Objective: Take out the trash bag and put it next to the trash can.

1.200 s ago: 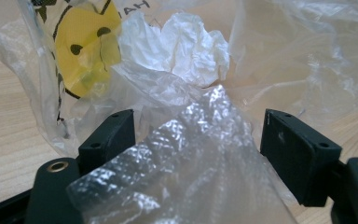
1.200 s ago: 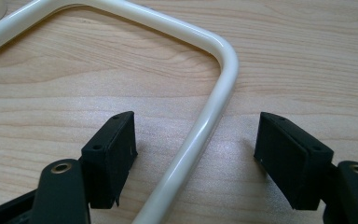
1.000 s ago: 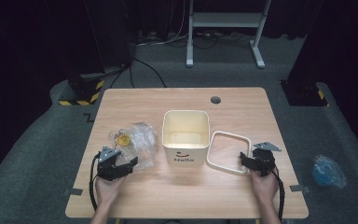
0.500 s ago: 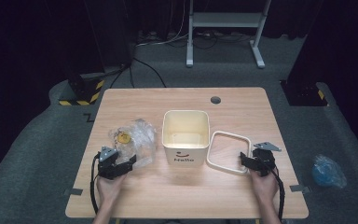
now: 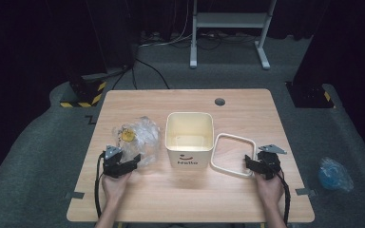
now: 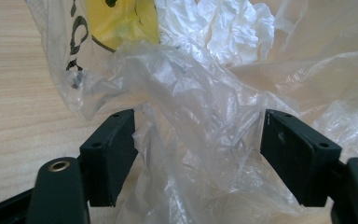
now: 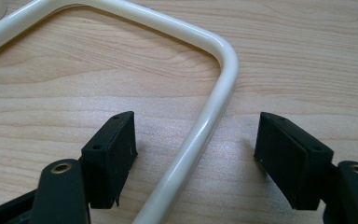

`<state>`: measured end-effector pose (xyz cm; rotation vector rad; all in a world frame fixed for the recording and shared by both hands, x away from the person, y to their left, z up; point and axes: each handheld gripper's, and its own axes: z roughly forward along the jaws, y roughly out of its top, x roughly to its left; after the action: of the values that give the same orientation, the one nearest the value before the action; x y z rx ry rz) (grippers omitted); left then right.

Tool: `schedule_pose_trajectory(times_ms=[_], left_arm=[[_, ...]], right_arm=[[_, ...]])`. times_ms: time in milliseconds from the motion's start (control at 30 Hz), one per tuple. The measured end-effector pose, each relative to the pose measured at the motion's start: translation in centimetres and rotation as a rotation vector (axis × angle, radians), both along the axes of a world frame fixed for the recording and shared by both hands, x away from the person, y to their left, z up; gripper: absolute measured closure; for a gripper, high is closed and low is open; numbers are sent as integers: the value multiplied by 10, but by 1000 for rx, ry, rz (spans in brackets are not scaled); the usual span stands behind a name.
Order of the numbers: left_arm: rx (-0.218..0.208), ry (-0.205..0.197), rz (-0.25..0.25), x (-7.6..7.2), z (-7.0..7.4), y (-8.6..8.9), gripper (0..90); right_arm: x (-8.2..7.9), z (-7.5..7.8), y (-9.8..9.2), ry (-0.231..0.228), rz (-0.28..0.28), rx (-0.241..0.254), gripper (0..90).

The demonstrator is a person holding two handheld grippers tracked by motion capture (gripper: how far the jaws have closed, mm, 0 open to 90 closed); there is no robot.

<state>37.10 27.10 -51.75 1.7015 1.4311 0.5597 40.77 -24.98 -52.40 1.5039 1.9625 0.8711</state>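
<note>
Under crumpled plastic bag (image 6: 205, 93), blurred contents

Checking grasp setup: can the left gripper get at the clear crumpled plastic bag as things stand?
Probably yes. The left gripper has its jaws open with the clear crumpled plastic bag already between them, and nothing blocks the way.

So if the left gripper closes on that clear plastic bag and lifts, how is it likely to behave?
Probably floppy: the plastic bag lies crumpled in loose folds between the open jaws of the left gripper, so it should sag and drape. It looks light, being thin film you can see the table through. The glossy film may slip, so a bunched fold seems the safer grip.
</note>
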Motion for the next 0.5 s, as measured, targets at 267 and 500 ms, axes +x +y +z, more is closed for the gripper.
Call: schedule_pose_trajectory(times_ms=[267, 500], left_arm=[[16, 0, 5, 5, 1, 0, 272], [34, -8, -8, -1, 4, 0, 267]], right_arm=[[0, 0, 0, 0, 0, 0, 287], [0, 0, 0, 0, 0, 0, 287]])
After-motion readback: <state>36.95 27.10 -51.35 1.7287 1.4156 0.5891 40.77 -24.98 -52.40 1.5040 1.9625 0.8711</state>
